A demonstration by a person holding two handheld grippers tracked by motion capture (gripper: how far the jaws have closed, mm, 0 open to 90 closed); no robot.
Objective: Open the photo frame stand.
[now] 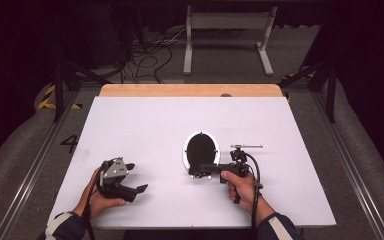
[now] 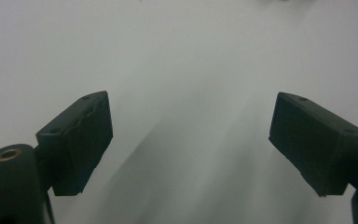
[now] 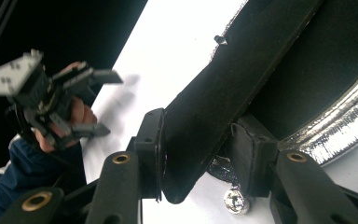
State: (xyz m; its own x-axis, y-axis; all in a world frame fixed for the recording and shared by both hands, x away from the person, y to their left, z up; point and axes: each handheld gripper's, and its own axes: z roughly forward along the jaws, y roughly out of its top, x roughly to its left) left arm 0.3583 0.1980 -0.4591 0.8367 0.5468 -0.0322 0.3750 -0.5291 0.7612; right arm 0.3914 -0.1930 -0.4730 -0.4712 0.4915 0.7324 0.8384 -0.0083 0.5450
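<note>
Two hand-held grippers work over the white table (image 1: 145, 120). One, the right gripper (image 3: 196, 154), has its jaws clamped on the black handle (image 3: 223, 88) of a round black pan with a shiny silver rim (image 1: 201, 149), lying right of the table's centre. Well apart at the near left, the left gripper (image 2: 189, 140) hangs with jaws wide apart, nothing between them.

White table (image 1: 145, 120), wooden strip (image 1: 190, 90) behind, floor cables (image 1: 147, 60), white stand (image 1: 227, 22).
</note>
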